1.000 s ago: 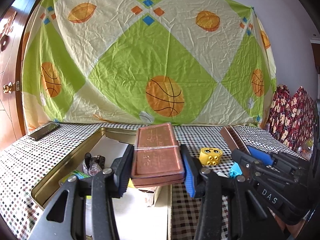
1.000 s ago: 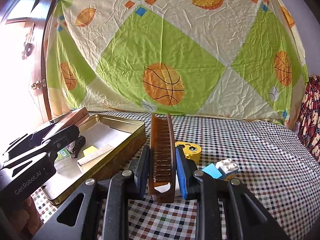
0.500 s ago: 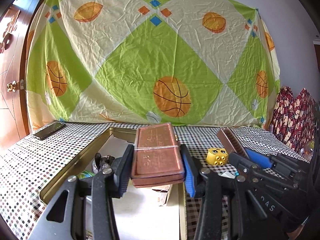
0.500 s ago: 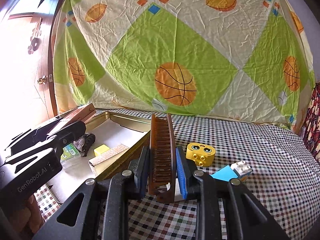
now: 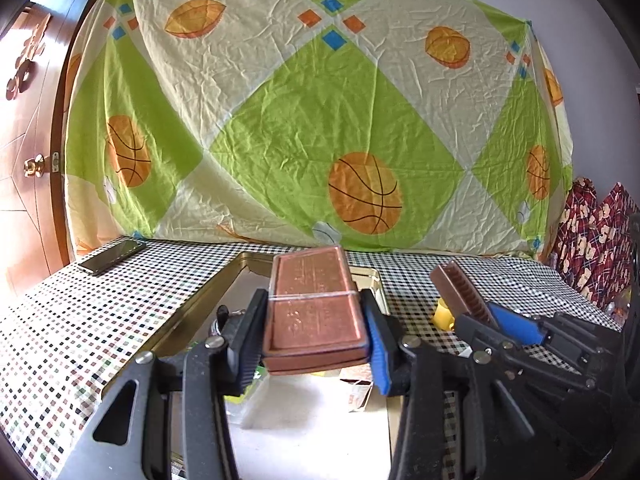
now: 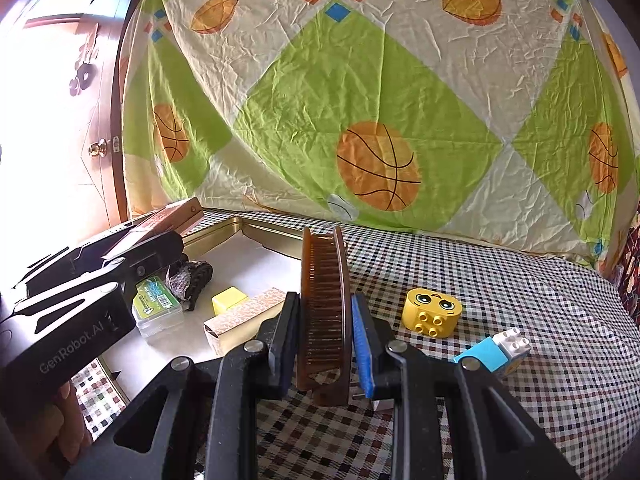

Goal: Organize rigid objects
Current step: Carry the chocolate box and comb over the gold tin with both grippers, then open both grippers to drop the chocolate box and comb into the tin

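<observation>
The brown case (image 5: 314,312) lies flat between the left gripper (image 5: 314,338) pads, pinched from both sides and held above the tin (image 6: 224,236). The comb (image 6: 324,312) stands on edge, pinched in the right gripper (image 6: 324,340) just right of the tin. Inside the tin lie a green box (image 6: 156,306), a dark object (image 6: 192,280), a yellow block (image 6: 230,300) and a patterned carton (image 6: 240,316). On the checked cloth (image 6: 520,300), right of the comb, sit a yellow brick (image 6: 432,310) and a blue-white brick (image 6: 498,350). A phone (image 5: 112,256) lies far left.
</observation>
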The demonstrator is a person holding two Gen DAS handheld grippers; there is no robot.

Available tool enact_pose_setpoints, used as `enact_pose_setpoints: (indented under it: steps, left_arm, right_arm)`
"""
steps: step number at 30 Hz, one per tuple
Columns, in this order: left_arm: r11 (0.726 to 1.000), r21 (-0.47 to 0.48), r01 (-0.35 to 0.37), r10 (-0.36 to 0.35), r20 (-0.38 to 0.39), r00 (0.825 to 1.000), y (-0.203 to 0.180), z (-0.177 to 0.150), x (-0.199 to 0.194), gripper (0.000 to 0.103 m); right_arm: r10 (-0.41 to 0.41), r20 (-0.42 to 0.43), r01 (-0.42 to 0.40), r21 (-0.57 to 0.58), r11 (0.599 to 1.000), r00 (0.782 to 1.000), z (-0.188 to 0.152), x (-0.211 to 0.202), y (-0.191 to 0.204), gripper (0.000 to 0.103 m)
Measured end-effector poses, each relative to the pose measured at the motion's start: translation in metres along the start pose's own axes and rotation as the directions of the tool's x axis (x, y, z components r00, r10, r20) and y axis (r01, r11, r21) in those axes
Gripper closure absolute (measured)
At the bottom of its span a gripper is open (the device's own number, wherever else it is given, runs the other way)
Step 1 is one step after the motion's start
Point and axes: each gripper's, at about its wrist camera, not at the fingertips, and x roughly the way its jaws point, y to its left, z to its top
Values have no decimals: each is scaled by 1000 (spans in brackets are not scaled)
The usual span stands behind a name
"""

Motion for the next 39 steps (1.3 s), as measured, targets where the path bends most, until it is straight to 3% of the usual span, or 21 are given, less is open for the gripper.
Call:
enact_pose_setpoints:
  steps: [13,27,29,33,35,37,39]
  left_arm:
    - [997,-47,-59,56,-53,997,41,2,10,59]
    - [994,-43,-96,88,-151,985,59,1,31,57]
    - [993,-41,-111,104,-141,984,59,1,30,39]
    - [990,-60,-129,121,-129,984,64,2,26,25]
    - [988,-67,-139,130,-116,985,65,2,23,10]
    - [987,-63,-145,139,-96,986,63,2,19,5]
    - [989,-49,-141,136,-96,986,58,1,18,5]
  right_arm:
    - [67,-49,-69,-28,997,997,11,26,22,76]
    - [161,-148,-167,-36,985,976,30,74,53,75]
    - [174,-152,-181,-33,983,973,30,80,56,74]
    - [160,-135,-161,8,987,978,29,76,47,57]
    - [153,-120,-152,20,988,981,26,68,39,48]
    - [125,-104,-122,34,992,987,21,57,27,39]
    - [107,-95,-103,50,993,990,15,43,10,38]
